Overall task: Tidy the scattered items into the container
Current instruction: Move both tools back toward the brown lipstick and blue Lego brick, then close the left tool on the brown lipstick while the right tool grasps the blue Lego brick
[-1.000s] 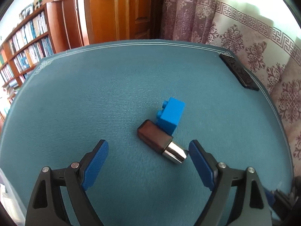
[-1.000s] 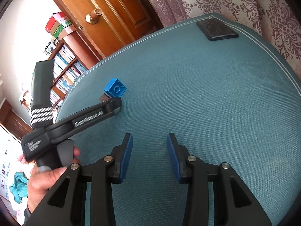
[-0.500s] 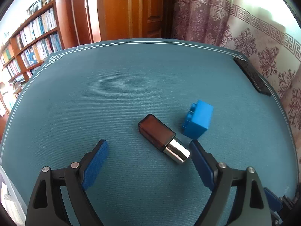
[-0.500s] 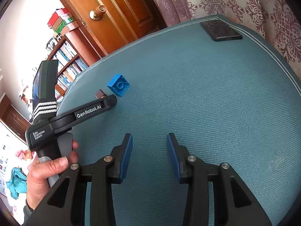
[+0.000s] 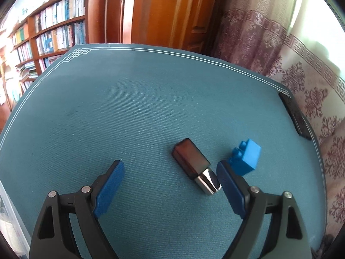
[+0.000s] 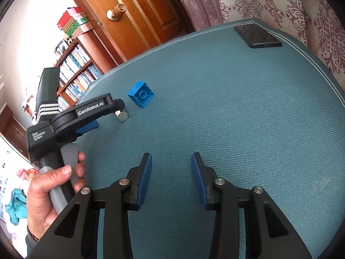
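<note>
A dark brown block with a silver cap [image 5: 195,165] lies on the teal mat [image 5: 120,112], its cap end close to the right fingertip of my left gripper [image 5: 170,172]. That gripper is wide open, and the block sits inside its span, off to the right. A blue toy brick [image 5: 246,156] lies on its side just beyond the right fingertip. In the right wrist view the brick [image 6: 141,94] shows its hollow underside and only the silver cap [image 6: 122,116] of the block shows past the left gripper. My right gripper [image 6: 171,161] is open over bare mat, holding nothing.
A black phone-like slab [image 6: 257,36] lies at the mat's far right corner, near the patterned curtain [image 5: 301,69]. A clear plastic bin edge [image 5: 8,220] shows at the lower left. Beyond the table stand a wooden door [image 5: 163,10] and bookshelves [image 5: 54,28]. A hand [image 6: 54,187] grips the left tool.
My left gripper has swung left and closed in, so the block and brick have shifted to the right of its view; the brick now lies apart from the block. The right gripper barely moved.
</note>
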Demonstrator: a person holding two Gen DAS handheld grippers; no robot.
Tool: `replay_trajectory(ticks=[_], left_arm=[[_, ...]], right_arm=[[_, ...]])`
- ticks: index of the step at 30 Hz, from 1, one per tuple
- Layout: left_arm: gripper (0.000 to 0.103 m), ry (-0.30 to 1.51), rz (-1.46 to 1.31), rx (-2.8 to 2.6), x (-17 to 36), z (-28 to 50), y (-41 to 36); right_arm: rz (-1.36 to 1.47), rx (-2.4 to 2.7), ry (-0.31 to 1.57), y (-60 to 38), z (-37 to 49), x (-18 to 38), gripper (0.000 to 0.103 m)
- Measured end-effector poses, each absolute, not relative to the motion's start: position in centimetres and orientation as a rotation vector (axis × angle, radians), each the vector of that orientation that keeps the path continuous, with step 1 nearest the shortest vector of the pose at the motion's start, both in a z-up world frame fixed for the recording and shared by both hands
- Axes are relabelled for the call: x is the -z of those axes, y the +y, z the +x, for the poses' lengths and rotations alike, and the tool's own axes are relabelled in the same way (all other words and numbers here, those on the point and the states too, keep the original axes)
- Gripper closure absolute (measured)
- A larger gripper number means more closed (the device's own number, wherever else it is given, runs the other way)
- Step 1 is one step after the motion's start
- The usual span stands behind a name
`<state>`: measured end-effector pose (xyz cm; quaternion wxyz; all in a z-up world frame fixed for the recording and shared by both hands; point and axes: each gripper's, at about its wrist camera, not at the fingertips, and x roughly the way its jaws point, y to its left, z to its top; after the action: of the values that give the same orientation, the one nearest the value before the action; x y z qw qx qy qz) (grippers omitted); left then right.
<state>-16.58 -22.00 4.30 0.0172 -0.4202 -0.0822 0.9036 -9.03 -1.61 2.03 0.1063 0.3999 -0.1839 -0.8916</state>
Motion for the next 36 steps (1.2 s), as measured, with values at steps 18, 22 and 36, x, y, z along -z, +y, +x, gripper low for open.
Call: replay_trajectory(ticks=[18,22,36], left_arm=[[0.036,-0.224,-1.214,-2.858,-4.2,-17.1,-21.9],[0.052,-0.229,-1.200,-2.833,-4.1,-17.0,-22.4],[0.065,-0.330,-1.204,-2.754,-4.9,-16.7,-23.6]], right_arm=[[1.163,2.696,-0.409,-2.7,-8.7,-2.0,0.062],[1.186,2.706,-0.370,-3.0,-9.3,-2.4,0.062],[1.134,2.700,-0.226,-6.6,-16.3,-3.7,0.062]])
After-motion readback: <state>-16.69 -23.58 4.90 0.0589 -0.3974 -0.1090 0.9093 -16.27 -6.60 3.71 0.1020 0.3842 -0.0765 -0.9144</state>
